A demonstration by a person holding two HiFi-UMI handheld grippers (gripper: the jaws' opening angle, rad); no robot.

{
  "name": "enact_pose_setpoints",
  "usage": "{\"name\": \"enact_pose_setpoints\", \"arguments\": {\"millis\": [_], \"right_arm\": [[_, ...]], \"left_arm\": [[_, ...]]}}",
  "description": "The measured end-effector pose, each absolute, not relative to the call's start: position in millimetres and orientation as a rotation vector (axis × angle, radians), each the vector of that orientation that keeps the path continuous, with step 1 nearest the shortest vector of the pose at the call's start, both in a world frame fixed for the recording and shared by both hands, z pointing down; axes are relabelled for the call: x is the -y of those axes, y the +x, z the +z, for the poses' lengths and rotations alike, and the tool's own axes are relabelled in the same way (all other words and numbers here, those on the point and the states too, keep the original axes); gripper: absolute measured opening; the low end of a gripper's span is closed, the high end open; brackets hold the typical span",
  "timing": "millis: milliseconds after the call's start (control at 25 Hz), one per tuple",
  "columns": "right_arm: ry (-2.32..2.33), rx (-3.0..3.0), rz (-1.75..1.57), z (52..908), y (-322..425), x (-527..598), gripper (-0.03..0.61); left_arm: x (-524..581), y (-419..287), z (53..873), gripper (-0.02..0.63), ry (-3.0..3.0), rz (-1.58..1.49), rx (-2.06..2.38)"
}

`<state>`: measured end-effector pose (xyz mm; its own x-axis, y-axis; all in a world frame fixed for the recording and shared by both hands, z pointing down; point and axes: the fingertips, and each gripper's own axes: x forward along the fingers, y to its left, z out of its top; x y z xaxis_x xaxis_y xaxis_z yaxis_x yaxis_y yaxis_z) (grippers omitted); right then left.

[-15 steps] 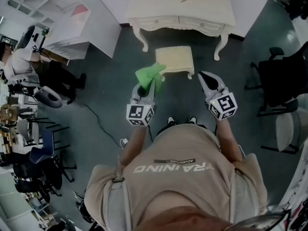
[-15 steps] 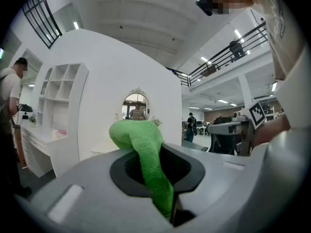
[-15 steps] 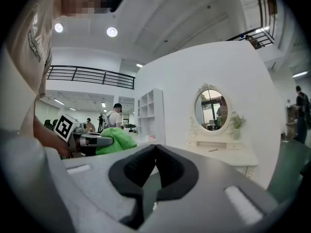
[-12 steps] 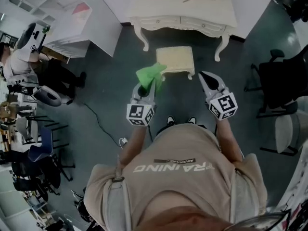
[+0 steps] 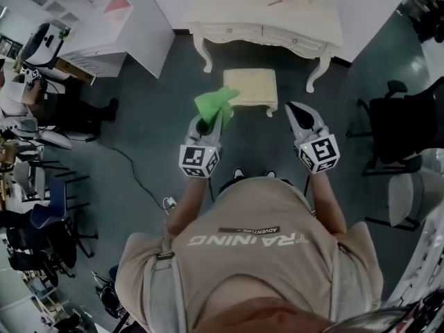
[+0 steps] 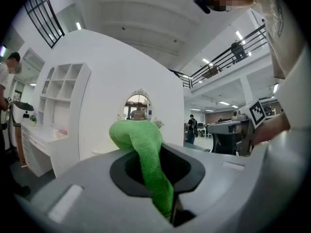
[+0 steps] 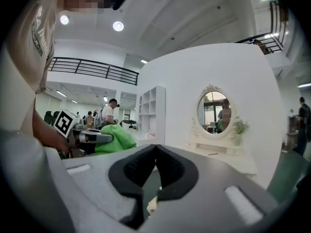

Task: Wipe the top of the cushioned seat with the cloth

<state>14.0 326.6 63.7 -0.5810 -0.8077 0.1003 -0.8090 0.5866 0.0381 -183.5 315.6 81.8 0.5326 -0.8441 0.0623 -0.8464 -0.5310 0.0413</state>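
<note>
The green cloth (image 5: pixel 216 104) is held up in the air, pinched between the fingers of the left gripper (image 5: pixel 210 123), with its loose end bunched beyond the tips. In the head view it shows at the left edge of the cushioned seat (image 5: pixel 253 85), which stands on the floor (image 5: pixel 159 116) before a white vanity (image 5: pixel 277 26). The right gripper (image 5: pixel 297 112) hovers near the seat's right side, its fingers pressed together and empty.
</note>
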Motion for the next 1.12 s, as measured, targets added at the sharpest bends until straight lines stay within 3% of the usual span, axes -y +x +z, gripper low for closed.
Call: {"name": "enact_pose_setpoints", "arguments": {"millis": [1120], "right_arm": [[1.461,2.504,0.208,135,-65,-249,0.002]], "left_arm": [[-211,-265,184,0.048,2.666,0.080,1.339]]}}
